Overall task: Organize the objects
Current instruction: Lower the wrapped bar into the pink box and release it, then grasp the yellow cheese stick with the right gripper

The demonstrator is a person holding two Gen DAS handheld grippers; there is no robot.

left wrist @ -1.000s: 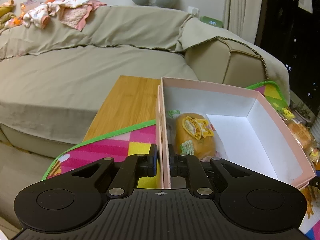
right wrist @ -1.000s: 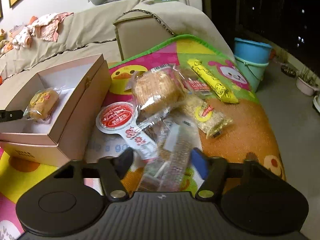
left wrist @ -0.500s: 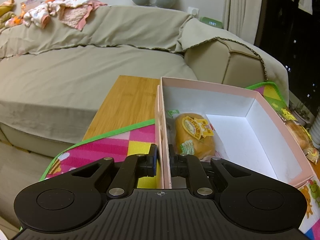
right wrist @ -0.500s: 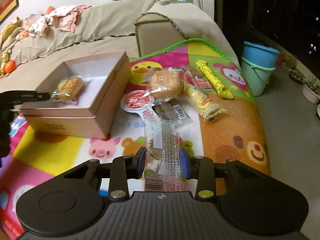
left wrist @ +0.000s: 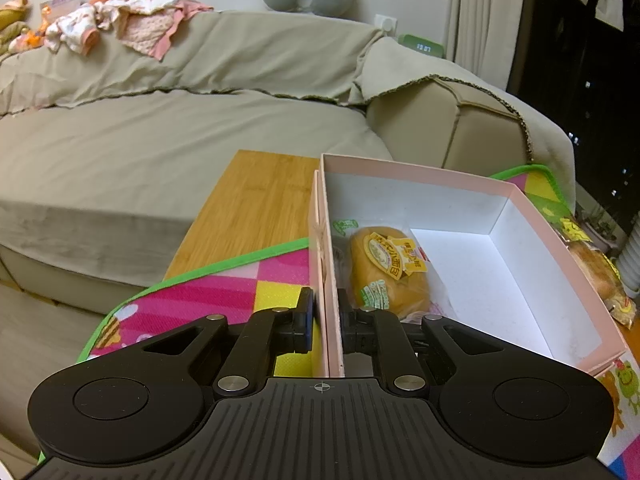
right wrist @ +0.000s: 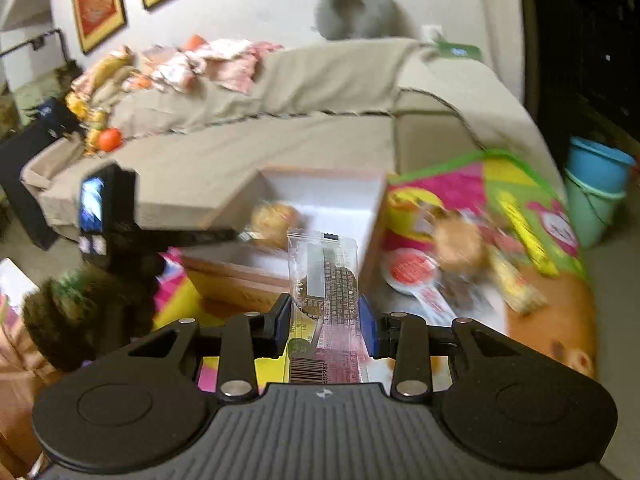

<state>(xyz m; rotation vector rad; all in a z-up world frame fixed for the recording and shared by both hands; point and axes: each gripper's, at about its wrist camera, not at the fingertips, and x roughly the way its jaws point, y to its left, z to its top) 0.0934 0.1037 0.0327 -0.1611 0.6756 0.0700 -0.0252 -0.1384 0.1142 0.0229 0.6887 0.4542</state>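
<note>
Clear snack packet (right wrist: 326,280) between jaws.

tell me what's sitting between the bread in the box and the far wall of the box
Nothing: in the left wrist view the white floor beyond the wrapped bread is bare up to the pink box's far wall.

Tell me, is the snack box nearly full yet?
Not yet. Done: one wrapped bun lies in the pink box. In hand: the right hand-held gripper holds a clear-wrapped snack bar, while the left hand-held gripper clamps the box wall. Left: several wrapped snacks lie on the colourful mat.
</note>
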